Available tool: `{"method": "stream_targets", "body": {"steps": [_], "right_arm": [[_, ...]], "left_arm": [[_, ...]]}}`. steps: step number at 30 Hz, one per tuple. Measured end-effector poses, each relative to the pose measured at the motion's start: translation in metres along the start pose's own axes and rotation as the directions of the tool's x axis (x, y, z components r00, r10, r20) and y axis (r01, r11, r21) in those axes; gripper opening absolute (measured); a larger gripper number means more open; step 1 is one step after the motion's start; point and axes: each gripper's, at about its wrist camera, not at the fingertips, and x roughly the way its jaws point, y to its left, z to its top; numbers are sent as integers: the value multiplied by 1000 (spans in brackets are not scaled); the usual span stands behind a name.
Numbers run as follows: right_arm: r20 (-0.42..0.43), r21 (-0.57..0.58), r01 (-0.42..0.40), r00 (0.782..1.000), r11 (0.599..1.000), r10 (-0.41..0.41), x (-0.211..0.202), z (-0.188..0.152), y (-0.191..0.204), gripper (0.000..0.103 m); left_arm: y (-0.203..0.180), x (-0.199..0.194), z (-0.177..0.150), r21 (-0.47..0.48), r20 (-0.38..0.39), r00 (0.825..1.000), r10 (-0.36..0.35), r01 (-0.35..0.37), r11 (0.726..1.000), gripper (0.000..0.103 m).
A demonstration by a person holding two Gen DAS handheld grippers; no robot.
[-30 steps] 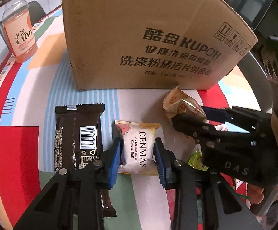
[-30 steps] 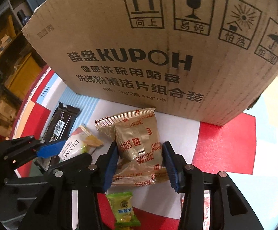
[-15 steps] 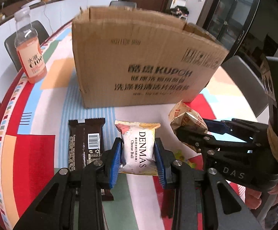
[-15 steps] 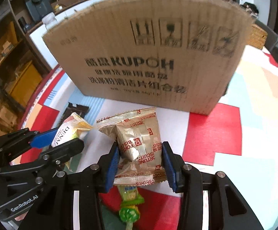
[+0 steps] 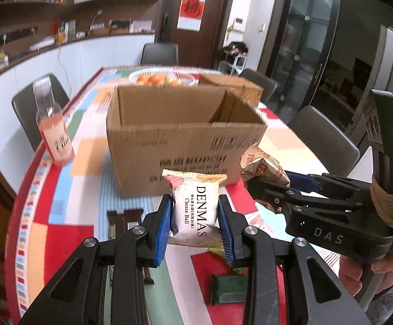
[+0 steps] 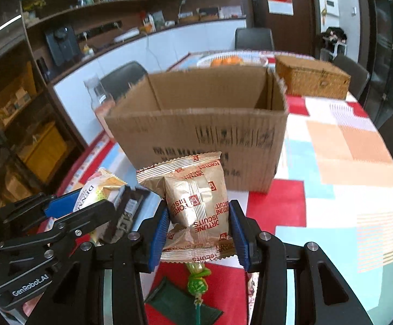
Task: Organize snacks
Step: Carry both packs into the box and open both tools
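Two packets are in the air at once: the left gripper (image 5: pixel 195 228) is clenched on the white cheese-ball packet (image 5: pixel 193 211), and the right gripper (image 6: pixel 199 233) is clenched on the gold biscuit packet (image 6: pixel 196 205), both held above the table (image 6: pixel 345 162) on the near side of the open box (image 6: pixel 199 124). I judge this the carry step, with each snack lifted but neither yet over the rim. The next move calls for enough height to pass the near wall, then a forward reach over the opening before letting go; the two grippers sit close together, so they could bump. The box floor is hidden behind its near wall, so what it already holds cannot be told. Its print is blurred. A dark bar (image 5: pixel 126 216), a green packet (image 5: pixel 227 288) and a green lollipop (image 6: pixel 196 284) lie below, partly covered by the grippers.
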Motion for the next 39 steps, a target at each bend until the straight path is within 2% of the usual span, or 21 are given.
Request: {"method": "stream_targets", "body": {"steps": [13, 21, 31, 39], "right_arm": [[166, -14, 36, 986, 999, -33, -36, 38, 10, 44], [204, -19, 51, 978, 999, -46, -37, 69, 7, 44], [171, -35, 76, 983, 997, -68, -10, 104, 2, 44], [127, -41, 93, 988, 995, -88, 19, 124, -1, 44]], "left_arm": [[-7, -33, 46, 44, 143, 990, 12, -19, 999, 33], [2, -26, 83, 40, 190, 981, 36, -45, 998, 33], [21, 5, 122, 33, 162, 985, 65, -71, 997, 33], [38, 40, 139, 26, 96, 992, 82, -85, 996, 33]]}}
